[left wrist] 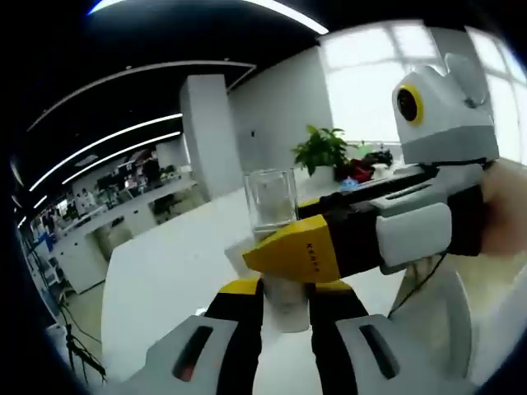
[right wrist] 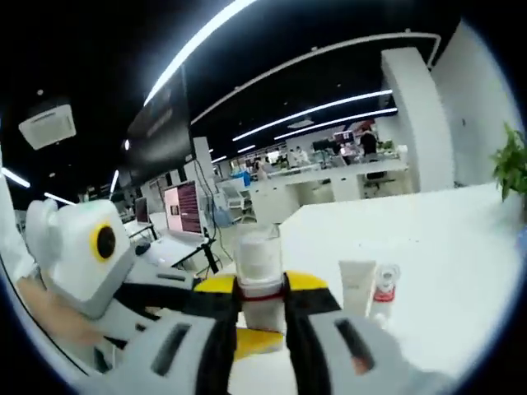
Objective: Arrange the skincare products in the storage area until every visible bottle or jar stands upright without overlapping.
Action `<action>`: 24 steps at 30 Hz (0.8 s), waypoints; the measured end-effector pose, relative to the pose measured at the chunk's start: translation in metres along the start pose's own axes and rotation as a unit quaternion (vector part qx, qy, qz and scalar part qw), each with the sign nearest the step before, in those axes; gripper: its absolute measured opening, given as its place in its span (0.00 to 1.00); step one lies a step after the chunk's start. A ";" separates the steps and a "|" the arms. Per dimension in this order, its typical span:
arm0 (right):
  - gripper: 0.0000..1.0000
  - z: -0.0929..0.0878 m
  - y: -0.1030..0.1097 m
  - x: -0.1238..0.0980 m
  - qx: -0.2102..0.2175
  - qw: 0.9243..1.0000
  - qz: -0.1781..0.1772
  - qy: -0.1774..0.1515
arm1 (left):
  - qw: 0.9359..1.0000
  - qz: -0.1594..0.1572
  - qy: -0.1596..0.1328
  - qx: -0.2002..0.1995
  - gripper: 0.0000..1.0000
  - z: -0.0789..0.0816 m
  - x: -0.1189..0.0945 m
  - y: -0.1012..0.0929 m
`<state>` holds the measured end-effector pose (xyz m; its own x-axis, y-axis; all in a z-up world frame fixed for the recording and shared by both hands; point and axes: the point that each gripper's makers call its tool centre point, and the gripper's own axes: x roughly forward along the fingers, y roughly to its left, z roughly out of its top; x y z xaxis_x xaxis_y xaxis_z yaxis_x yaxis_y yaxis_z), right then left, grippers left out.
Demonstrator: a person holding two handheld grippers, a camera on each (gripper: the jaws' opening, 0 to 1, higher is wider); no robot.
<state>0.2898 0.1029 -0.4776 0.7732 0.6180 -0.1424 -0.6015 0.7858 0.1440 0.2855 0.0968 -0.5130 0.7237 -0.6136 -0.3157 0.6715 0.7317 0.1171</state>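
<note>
A white bottle (left wrist: 287, 311) with a clear cap (left wrist: 272, 197) is held over the white table (left wrist: 165, 271) by both grippers. My left gripper (left wrist: 286, 290) is shut on its white lower body. My right gripper (left wrist: 300, 249) reaches in from the right and crosses the bottle just under the cap. In the right gripper view the same bottle (right wrist: 259, 257) stands between the yellow tips of my right gripper (right wrist: 263, 288), which is shut on it near a red band. Right of it, a white tube (right wrist: 356, 285) and a small red-banded bottle (right wrist: 384, 290) stand upright on the table (right wrist: 445, 247).
A potted plant (left wrist: 323, 148) stands at the table's far edge, beside a window. Desks with monitors (right wrist: 184, 211) lie beyond the table's left side. A person's hand (left wrist: 504, 197) holds the right gripper. Bare tabletop spreads to the right of the tube.
</note>
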 end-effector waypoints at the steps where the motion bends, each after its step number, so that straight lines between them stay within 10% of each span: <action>1: 0.21 -0.002 0.003 -0.001 -0.012 1.000 0.000 0.003 | 1.000 -0.002 0.001 -0.001 0.17 -0.001 0.000 0.000; 8: 0.21 -0.008 0.005 -0.008 -0.039 0.999 0.023 0.015 | 0.999 -0.052 0.005 -0.011 0.17 -0.006 -0.001 -0.008; 12: 0.22 -0.005 0.011 -0.014 -0.071 0.993 0.098 0.013 | 0.993 -0.114 0.002 -0.018 0.17 -0.003 -0.004 -0.018; 20: 0.24 -0.001 0.027 -0.034 -0.081 0.969 0.232 0.020 | 0.968 -0.249 0.013 0.002 0.17 -0.001 -0.017 -0.044; 24: 0.25 0.003 0.039 -0.047 -0.085 0.954 0.288 0.013 | 0.942 -0.335 0.004 -0.005 0.17 0.005 -0.033 -0.062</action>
<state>0.2303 0.1041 -0.4620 0.3009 0.9471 -0.1113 -0.9506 0.3073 0.0452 0.2207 0.0702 -0.5054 0.1374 -0.9367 -0.3219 0.9755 0.1844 -0.1201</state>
